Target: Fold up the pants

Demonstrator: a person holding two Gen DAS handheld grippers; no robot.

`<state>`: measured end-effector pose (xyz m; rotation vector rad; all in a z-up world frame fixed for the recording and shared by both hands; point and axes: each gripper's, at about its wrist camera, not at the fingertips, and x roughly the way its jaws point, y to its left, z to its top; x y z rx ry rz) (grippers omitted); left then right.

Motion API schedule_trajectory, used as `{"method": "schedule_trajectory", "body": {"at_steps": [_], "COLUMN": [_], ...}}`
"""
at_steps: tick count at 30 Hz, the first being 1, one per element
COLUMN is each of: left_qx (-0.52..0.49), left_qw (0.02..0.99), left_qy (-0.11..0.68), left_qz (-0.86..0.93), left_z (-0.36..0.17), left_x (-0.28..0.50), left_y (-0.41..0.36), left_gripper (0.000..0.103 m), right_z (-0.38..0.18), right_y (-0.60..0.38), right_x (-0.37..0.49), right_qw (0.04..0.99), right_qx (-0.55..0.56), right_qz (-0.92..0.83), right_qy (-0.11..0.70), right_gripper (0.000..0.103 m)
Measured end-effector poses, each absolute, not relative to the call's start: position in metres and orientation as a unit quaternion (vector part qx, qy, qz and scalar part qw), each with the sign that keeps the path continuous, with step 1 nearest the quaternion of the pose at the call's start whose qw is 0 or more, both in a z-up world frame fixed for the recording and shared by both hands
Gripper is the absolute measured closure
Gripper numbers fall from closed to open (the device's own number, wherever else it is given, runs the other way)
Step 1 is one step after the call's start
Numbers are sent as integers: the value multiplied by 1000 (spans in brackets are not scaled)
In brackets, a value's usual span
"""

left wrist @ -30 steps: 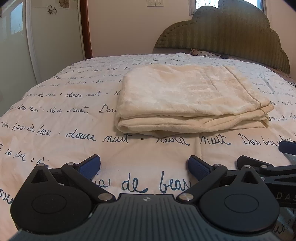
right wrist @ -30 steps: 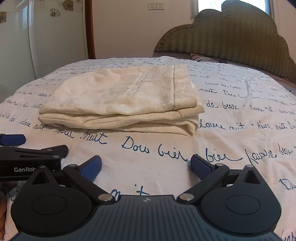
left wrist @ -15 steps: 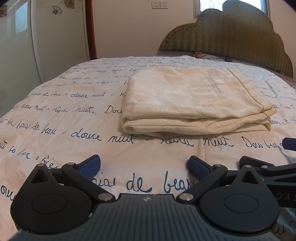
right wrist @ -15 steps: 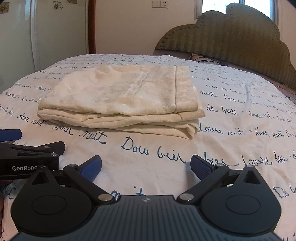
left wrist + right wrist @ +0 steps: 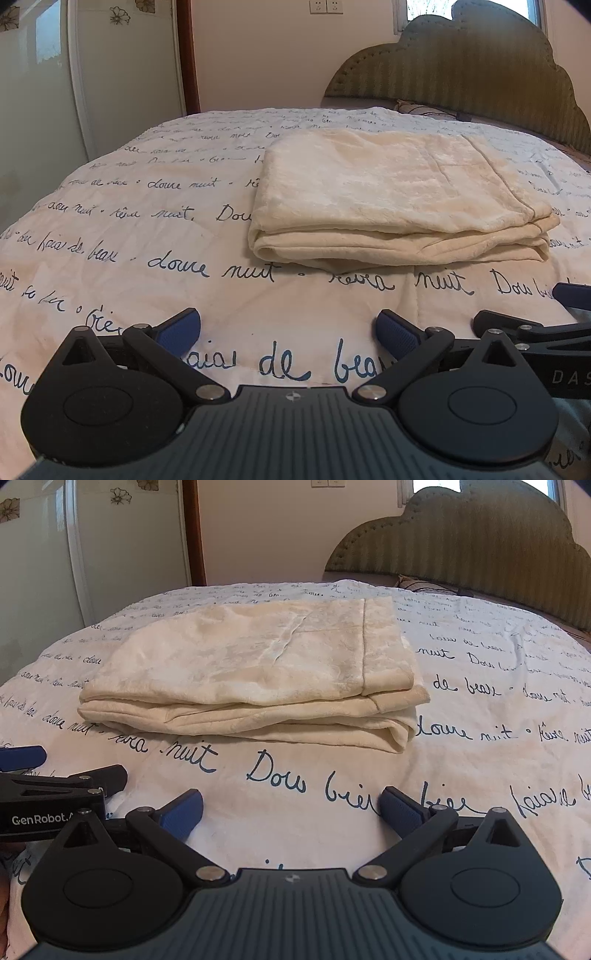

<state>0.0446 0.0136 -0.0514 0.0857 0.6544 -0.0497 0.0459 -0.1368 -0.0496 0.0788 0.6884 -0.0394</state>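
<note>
Cream pants (image 5: 399, 199) lie folded into a thick flat rectangle on the bed, also seen in the right wrist view (image 5: 255, 675). My left gripper (image 5: 288, 330) stands open over the bedspread, short of the pants' near edge, nothing between its blue pads. My right gripper (image 5: 291, 808) is open too, with the same gap to the pile and holding nothing. Each gripper's tip shows at the side of the other's view.
The bedspread (image 5: 110, 236) is white with dark blue handwriting. A green padded headboard (image 5: 461, 70) rises behind the pants. A white wardrobe door (image 5: 37, 92) stands at the left, past the bed's edge.
Both views have drifted slightly, with the pants shifting a little rightward in the left wrist view. The pants lie as before and both grippers stay open.
</note>
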Motion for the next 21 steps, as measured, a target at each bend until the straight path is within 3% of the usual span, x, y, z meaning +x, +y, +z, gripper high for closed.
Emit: {"method": "schedule_trajectory", "body": {"at_steps": [21], "left_qx": [27], "left_qw": [943], "left_qy": [329], "left_qz": [-30], "left_z": [-52], "left_x": [47], "left_y": [17], "left_gripper": [0], "right_z": [-38], "right_y": [-134], "right_x": [63], "right_qw": [915], "right_qx": [42], "right_qz": [-30], "right_qy": [399], "right_gripper": [0]}}
